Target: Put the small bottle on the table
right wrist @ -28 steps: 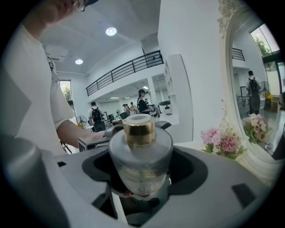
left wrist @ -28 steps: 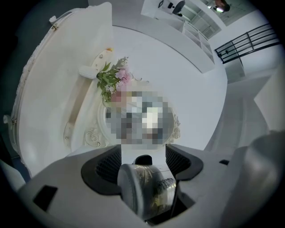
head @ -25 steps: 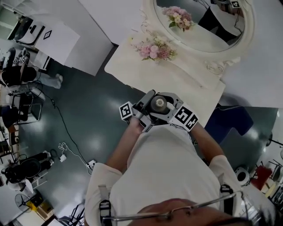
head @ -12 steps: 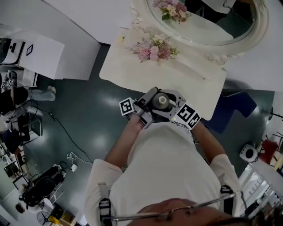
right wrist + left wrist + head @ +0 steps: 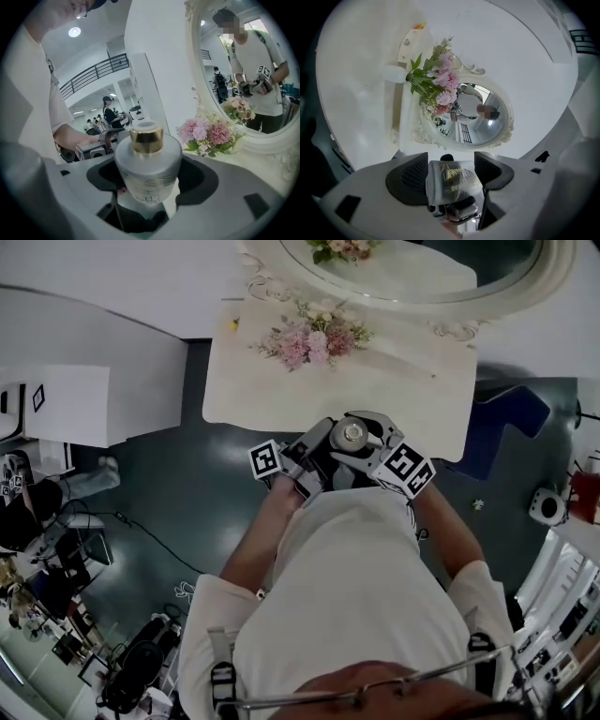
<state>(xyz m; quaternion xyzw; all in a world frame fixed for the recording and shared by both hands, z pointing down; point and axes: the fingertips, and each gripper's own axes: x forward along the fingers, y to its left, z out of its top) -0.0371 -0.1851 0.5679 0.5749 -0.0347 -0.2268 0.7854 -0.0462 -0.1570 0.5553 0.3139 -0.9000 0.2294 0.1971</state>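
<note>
1. Table (image 5: 412, 399): white, with mirror (image 5: 553, 277) behind and pink flowers (image 5: 305, 338) on top.
2. Left claw (image 5: 451, 171), right claw (image 5: 149, 176): both clamped on one bottle.
3. Bottle (image 5: 147, 159): frosted, gold cap, upright, held by table's near edge.

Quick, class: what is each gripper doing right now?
Left gripper: closed on the small bottle.
Right gripper: closed on the same small bottle.
</note>
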